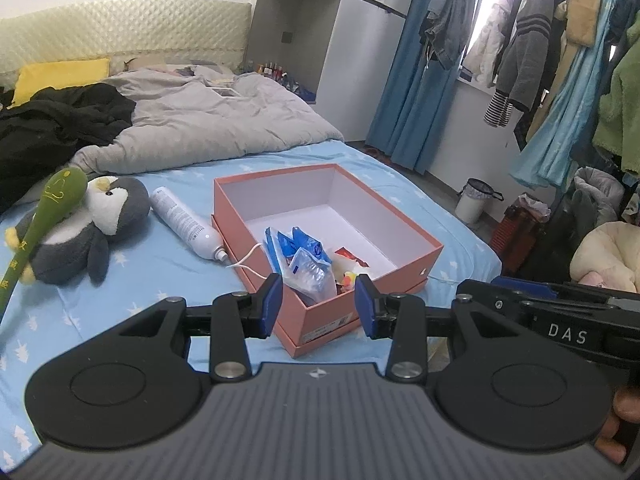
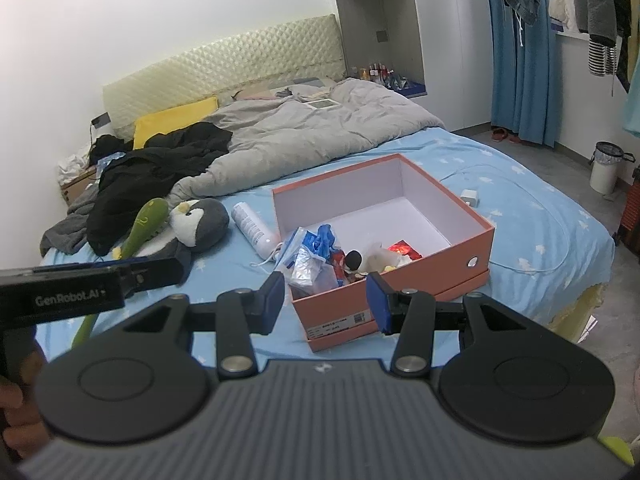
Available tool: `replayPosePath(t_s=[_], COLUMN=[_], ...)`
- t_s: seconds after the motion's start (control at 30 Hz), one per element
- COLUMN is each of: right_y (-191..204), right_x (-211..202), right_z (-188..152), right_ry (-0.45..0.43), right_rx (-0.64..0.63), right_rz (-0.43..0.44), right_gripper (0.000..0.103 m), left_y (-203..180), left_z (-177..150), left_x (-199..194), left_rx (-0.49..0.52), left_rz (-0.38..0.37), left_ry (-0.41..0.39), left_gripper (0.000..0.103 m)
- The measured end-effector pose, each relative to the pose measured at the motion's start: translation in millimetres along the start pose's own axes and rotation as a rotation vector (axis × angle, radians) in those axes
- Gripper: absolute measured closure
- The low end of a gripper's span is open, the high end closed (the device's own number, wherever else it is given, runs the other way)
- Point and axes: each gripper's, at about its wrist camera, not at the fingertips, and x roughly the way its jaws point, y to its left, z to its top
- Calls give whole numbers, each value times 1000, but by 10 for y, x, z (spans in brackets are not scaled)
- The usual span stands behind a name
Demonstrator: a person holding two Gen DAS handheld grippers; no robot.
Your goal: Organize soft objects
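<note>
Though half hidden, plush penguin [image 1: 100, 224].

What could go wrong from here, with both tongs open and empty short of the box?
1. The green plush stick lies across the penguin plush; grabbing either may drag the other.
2. The white spray bottle lies between penguin and pink box, so a low carry could knock it rolling.
3. Bags are heaped in the box's near corner, some already above the rim; a plush dropped there may spill them.
</note>
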Motion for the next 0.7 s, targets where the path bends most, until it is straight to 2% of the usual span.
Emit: replayPosePath(t_s=[0.6, 0.67, 0.7], right_y=[19, 13, 14], right_x=[17, 23, 29], right_z=[2, -7, -8], right_ry=[-32, -35, -37], right_rx=[-3, -1, -4], right_rz=[-19, -27, -32], right_gripper=[55, 53, 43], left_y=[66, 62, 61], left_z=[79, 96, 105], left_x=[-51, -27, -22], left_rx=[-22, -17, -14], left_rz=[15, 41, 53], left_ry=[-13, -8, -10], left_gripper=[56, 35, 30])
